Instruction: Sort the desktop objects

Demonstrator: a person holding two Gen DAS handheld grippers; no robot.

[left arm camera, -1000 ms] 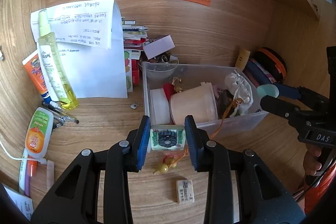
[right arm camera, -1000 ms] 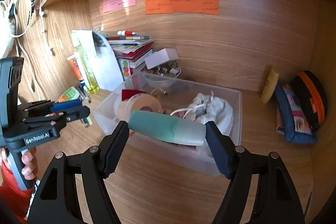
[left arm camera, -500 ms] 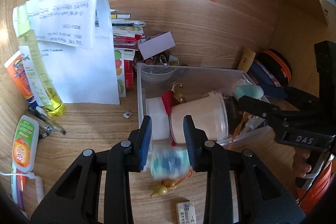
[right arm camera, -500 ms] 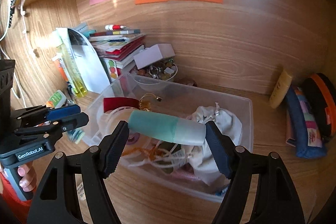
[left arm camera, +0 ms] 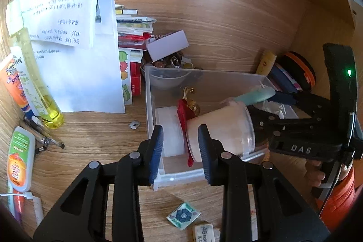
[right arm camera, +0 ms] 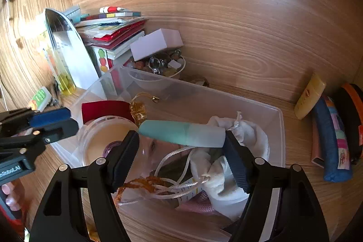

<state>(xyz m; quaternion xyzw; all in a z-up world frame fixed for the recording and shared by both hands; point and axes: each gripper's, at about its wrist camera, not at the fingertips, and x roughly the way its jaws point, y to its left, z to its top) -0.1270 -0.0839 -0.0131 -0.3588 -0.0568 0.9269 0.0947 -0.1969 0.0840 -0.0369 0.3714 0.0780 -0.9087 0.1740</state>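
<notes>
Over the near left corner of the clear plastic bin [left arm camera: 152, 92], the left gripper [left arm camera: 180, 146] hangs with its blue-padded fingers [left arm camera: 156, 152] parted a little and nothing between them. Beneath and behind that gripper, a small tile with a blue flower print [left arm camera: 183, 215] lies flat on the wooden desk [left arm camera: 95, 135], outside the bin and just beside a white eraser [left arm camera: 203, 233]. Inside the bin sit a white roll [left arm camera: 169, 128], a red tag [left arm camera: 182, 115], a pale tub [left arm camera: 221, 128] lying on its side, and a white drawstring pouch [right arm camera: 245, 142] toward the right end. The right gripper [right arm camera: 181, 151] is poised above the middle of the bin, its fingers [right arm camera: 236, 167] set wide and clamping a teal tube [right arm camera: 181, 133] by its two ends, so the tube lies crosswise between the pads, above the pouch and a tangle of white cord [right arm camera: 179, 174]. A hand [left arm camera: 314, 176] in an orange sleeve holds that gripper's handle at the right edge of the left wrist view. Behind the bin stands a bowl of small trinkets [right arm camera: 163, 65] with a white box [right arm camera: 156, 43] resting on it, beside a stack of books [right arm camera: 113, 31]. A sheet of paper [left arm camera: 74, 65], a yellow bottle [left arm camera: 38, 87] and tubes [left arm camera: 18, 160] crowd the left side; a yellow tube [right arm camera: 309, 95], a blue pouch [right arm camera: 331, 142] and a black and orange case [left arm camera: 299, 69] lie to the right.
</notes>
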